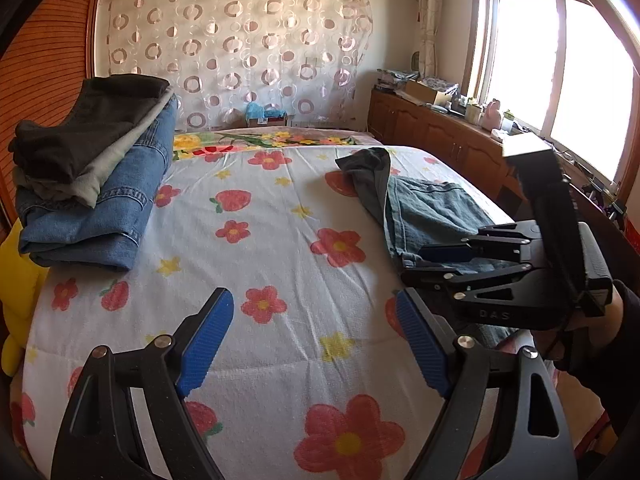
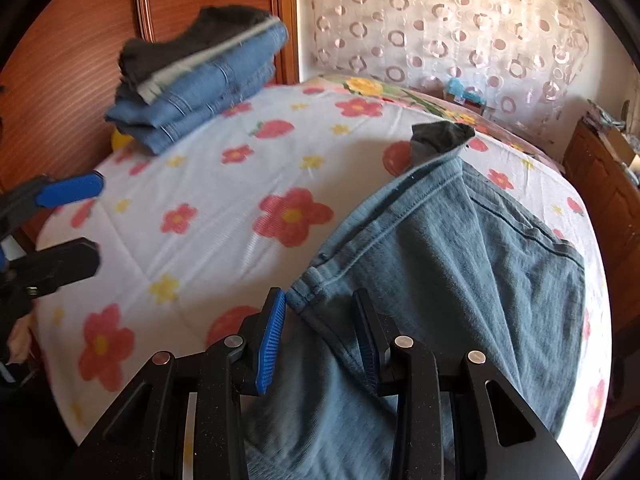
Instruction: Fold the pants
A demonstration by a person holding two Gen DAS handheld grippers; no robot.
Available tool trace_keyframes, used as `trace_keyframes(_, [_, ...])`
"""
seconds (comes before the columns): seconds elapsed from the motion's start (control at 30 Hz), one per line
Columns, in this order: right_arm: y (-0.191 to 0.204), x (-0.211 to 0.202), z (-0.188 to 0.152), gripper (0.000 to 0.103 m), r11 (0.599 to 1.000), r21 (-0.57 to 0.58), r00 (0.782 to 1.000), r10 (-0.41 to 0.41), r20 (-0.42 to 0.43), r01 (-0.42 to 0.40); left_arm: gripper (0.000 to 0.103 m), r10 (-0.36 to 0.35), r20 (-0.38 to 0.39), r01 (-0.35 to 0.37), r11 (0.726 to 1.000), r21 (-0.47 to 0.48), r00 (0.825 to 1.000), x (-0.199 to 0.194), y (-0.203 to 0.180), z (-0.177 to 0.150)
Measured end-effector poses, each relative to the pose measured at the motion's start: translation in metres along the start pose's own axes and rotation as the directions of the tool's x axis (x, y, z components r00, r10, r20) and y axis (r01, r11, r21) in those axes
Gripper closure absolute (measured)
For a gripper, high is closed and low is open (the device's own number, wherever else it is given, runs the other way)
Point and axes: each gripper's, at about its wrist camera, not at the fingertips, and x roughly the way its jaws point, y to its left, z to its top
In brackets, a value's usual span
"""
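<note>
Pants (image 2: 460,248) lie on the bed (image 2: 224,248), their hem pinched in my right hand-held gripper (image 2: 320,340). My left hand-held gripper (image 1: 316,344) hangs spread wide over bare bed beside them, holding nothing.

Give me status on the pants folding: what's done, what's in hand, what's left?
Done: a stack of folded pants sits at the far corner of the bed. In hand: the teal jeans lie unfolded, and the right gripper straddles their edge; whether it is clamped is unclear. The left gripper is open and empty over the bedspread. Left: every fold on this pair, then stacking.
</note>
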Motion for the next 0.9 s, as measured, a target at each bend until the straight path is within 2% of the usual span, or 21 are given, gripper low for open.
trace_keyframes(0.13, [0.002, 0.003, 0.007, 0.069, 1.000, 0.001, 1.000, -0.021, 0.006, 0.021, 0.019, -0.004, -0.006, 0.004, 1.000, 0.007, 1.000, 0.001, -0.003, 0.000])
trace_keyframes(0.17, [0.002, 0.003, 0.008, 0.081, 1.000, 0.005, 1.000, -0.012, 0.018, 0.012, 0.019, -0.006, -0.008, 0.006, 1.000, 0.008, 1.000, 0.002, -0.003, -0.001])
trace_keyframes(0.2, [0.002, 0.000, 0.008, 0.085, 1.000, 0.008, 1.000, -0.002, 0.029, 0.002, 0.019, -0.007, -0.009, 0.007, 1.000, 0.009, 1.000, 0.003, -0.003, -0.001])
trace_keyframes(0.33, [-0.004, -0.015, 0.011, 0.092, 0.999, 0.041, 0.995, 0.016, 0.097, -0.021, 0.019, -0.010, -0.013, 0.010, 1.000, 0.014, 1.000, 0.005, -0.005, -0.002])
trace_keyframes(0.47, [-0.014, -0.025, 0.011, 0.095, 0.998, 0.068, 0.991, -0.019, 0.131, 0.010, 0.019, -0.017, -0.017, 0.017, 1.000, 0.013, 1.000, 0.007, -0.007, -0.003])
trace_keyframes(0.7, [-0.026, -0.032, 0.010, 0.096, 0.997, 0.082, 0.988, -0.027, 0.153, 0.015, 0.019, -0.032, -0.033, 0.033, 0.999, 0.032, 0.999, 0.012, -0.015, -0.004])
trace_keyframes(0.9, [-0.041, -0.034, 0.024, 0.096, 0.994, 0.054, 0.984, -0.099, 0.151, 0.092, 0.019, -0.054, -0.049, 0.057, 0.996, 0.064, 0.997, 0.026, -0.028, 0.003])
